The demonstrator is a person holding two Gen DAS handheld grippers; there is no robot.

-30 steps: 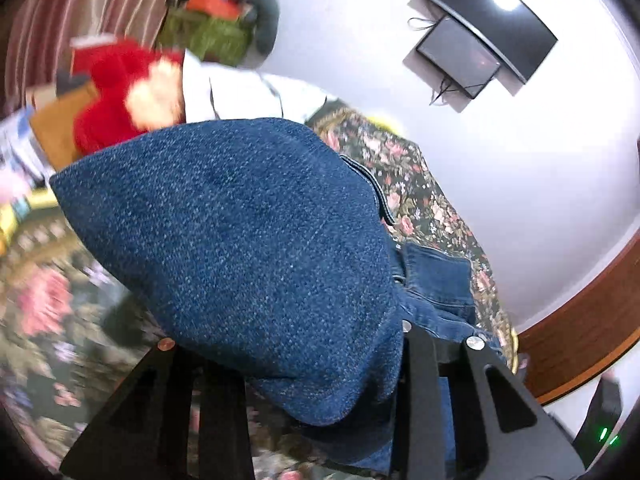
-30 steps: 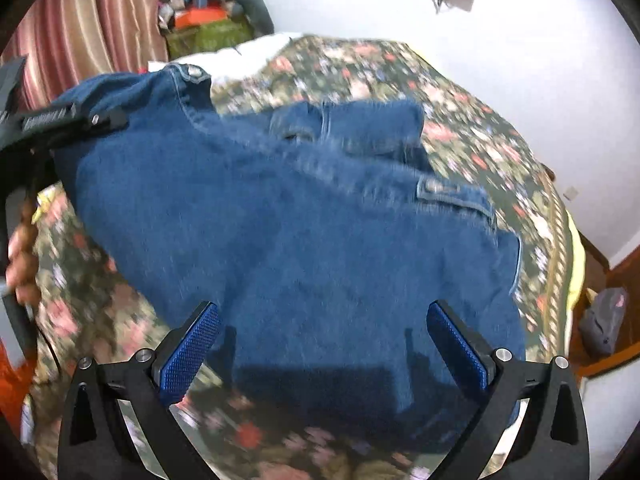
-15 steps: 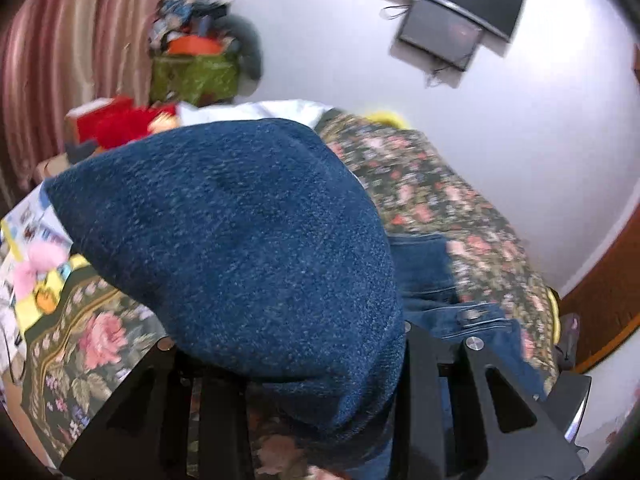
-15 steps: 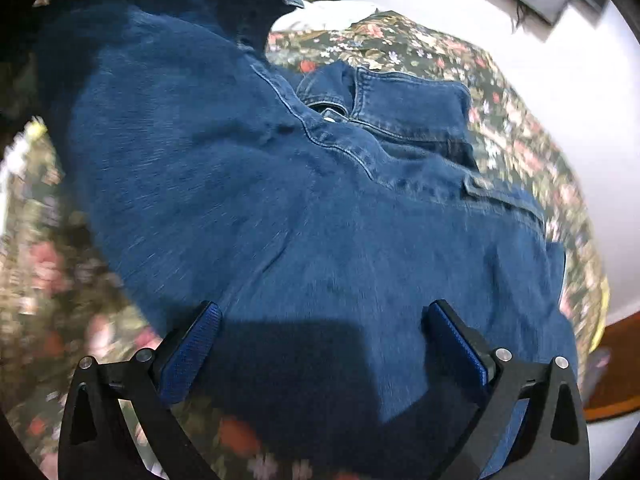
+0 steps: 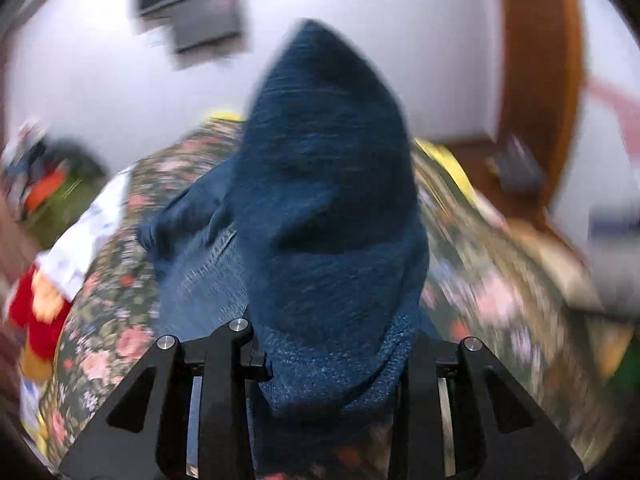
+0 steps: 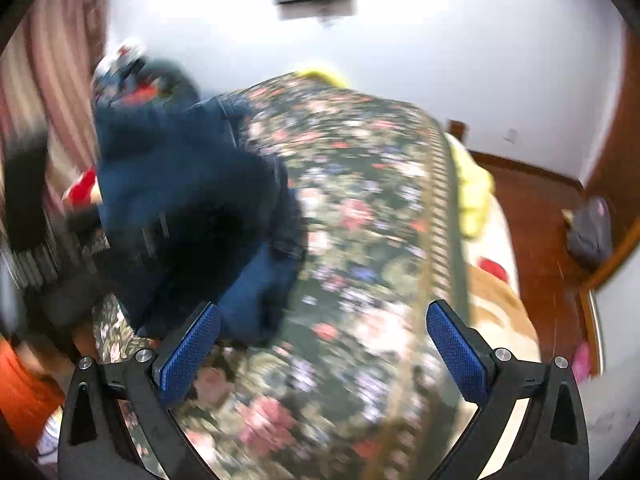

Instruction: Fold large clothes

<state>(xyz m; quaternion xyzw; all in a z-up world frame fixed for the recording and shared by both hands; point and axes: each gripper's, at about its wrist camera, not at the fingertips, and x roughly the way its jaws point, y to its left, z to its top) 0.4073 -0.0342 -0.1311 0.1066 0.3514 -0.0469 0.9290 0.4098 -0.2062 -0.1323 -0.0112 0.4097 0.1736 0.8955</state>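
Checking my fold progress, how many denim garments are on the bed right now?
1. A single denim garment lies bunched at the left side of the floral bedspread, one end pinched up by the left gripper. Blur could hide others.

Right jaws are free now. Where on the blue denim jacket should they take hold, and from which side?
Probably the blue denim jacket's loose lower corner, nearest the right gripper. Come from the right, low over the floral bedspread: there the denim lies in a thin edge, while the left gripper holds the far bunch.
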